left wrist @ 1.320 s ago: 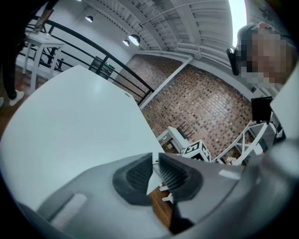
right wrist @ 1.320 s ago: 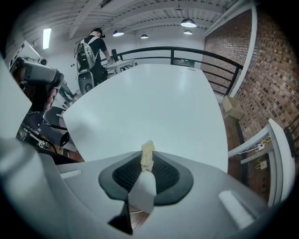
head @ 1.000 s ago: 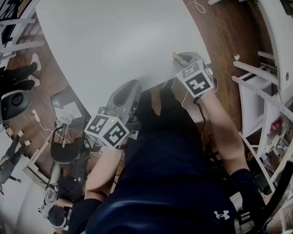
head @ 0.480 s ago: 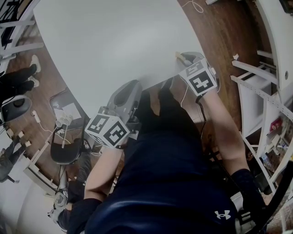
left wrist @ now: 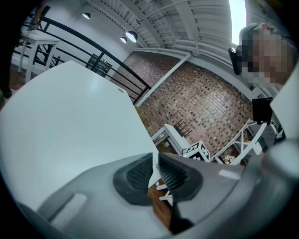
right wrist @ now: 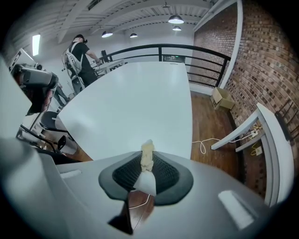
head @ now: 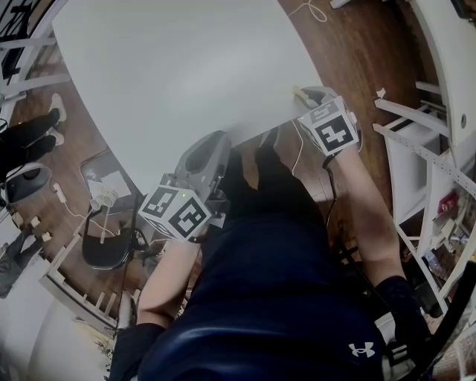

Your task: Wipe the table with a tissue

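Note:
A large white table (head: 186, 67) fills the upper middle of the head view. My right gripper (head: 309, 94) is at the table's near right edge, shut on a small crumpled cream tissue (head: 299, 93). In the right gripper view the tissue (right wrist: 147, 157) sticks up between the dark ribbed pads (right wrist: 166, 173), with the tabletop (right wrist: 135, 98) stretching ahead. My left gripper (head: 216, 138) hovers at the table's near edge, apart from the right one. In its own view the left gripper (left wrist: 156, 164) has its jaws together with nothing between them, above the tabletop (left wrist: 70, 116).
Brown wooden floor surrounds the table. A white frame shelf (head: 416, 141) stands to the right, and a dark chair (head: 111, 238) to the left. A white cable (head: 309, 9) lies on the floor beyond the table. A person (right wrist: 79, 53) stands at the table's far left.
My right gripper has slid a little to the right along the table's edge with the tissue in it. The left gripper has stayed put.

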